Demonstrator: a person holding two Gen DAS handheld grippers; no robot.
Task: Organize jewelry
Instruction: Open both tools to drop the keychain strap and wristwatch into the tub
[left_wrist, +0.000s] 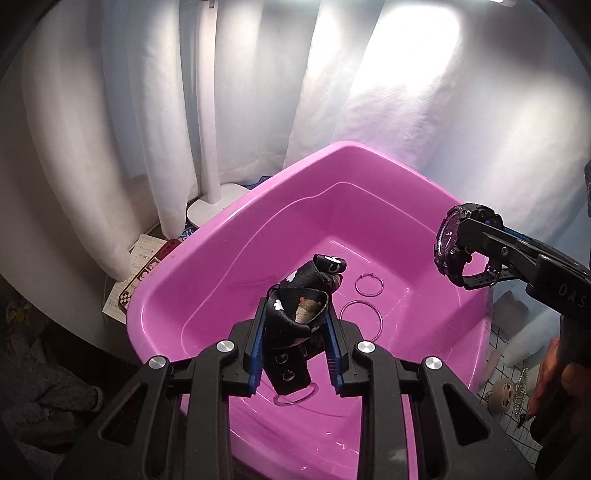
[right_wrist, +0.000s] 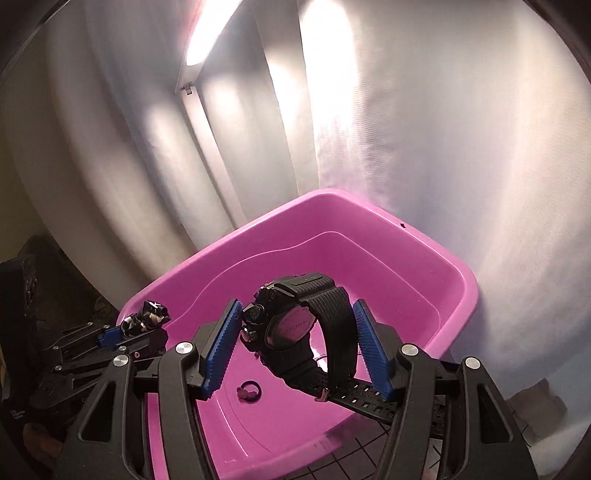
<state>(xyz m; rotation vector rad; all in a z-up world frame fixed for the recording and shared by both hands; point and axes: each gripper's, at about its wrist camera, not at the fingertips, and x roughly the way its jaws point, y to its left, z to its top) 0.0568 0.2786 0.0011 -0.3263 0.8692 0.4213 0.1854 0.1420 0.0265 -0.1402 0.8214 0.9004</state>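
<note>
A pink plastic tub (left_wrist: 207, 258) fills the middle of both views. My left gripper (left_wrist: 295, 314) is shut on a black patterned fabric band (left_wrist: 295, 310) with snap studs, held above the tub's near side. Thin hoop earrings (left_wrist: 369, 284) lie on the tub's floor beyond it. My right gripper (left_wrist: 461, 243) comes in from the right over the rim, shut on a black sport watch (left_wrist: 452, 240). In the right wrist view the watch (right_wrist: 295, 328) sits between the blue pads (right_wrist: 221, 350) of the right gripper (right_wrist: 297, 310). A small dark ring (right_wrist: 249, 391) lies in the tub (right_wrist: 424, 258) below, and the left gripper (right_wrist: 144, 321) holds the band at left.
White curtains (left_wrist: 110, 147) hang close behind the tub. A white lamp base (left_wrist: 210, 210) and printed papers (left_wrist: 144, 266) sit at the back left. A grid-patterned cloth (left_wrist: 509, 369) with a pale hair clip (left_wrist: 502, 395) lies right of the tub, beside a person's hand (left_wrist: 550, 380).
</note>
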